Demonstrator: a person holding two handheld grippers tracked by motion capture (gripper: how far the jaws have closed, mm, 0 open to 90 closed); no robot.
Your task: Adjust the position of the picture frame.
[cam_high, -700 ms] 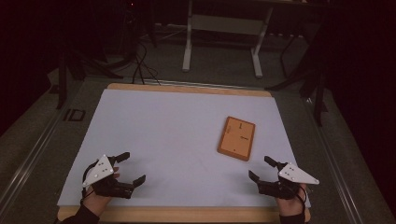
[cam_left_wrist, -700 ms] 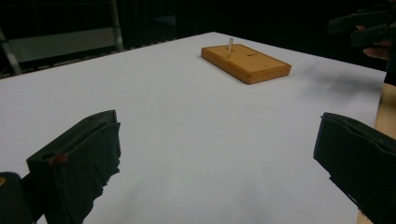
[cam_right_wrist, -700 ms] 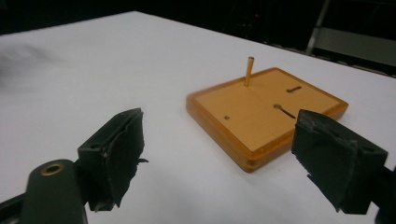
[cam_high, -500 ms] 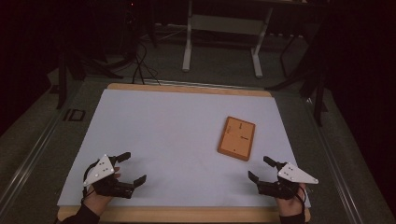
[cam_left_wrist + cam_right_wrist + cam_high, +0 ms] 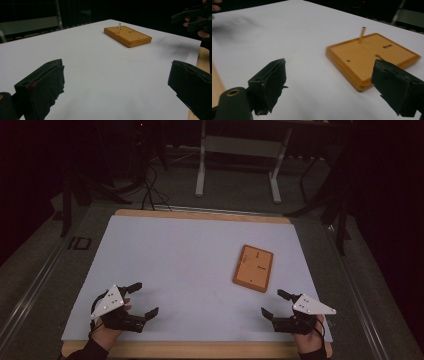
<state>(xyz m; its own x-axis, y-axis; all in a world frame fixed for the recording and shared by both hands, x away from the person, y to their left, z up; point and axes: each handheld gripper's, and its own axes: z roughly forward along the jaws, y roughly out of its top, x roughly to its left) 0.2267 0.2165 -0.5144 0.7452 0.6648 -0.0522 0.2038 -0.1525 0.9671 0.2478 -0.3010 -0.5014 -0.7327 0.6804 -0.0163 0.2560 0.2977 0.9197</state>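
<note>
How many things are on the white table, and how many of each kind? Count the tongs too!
Wooden board: 1
Small peg standing upright in the board: 1
Tongs, both open and empty: 2, the left tongs and the right tongs
Total: 4

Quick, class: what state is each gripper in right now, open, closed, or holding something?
Left gripper: open, holding nothing, above the white sheet.
Right gripper: open, holding nothing, near the wooden board.
</note>
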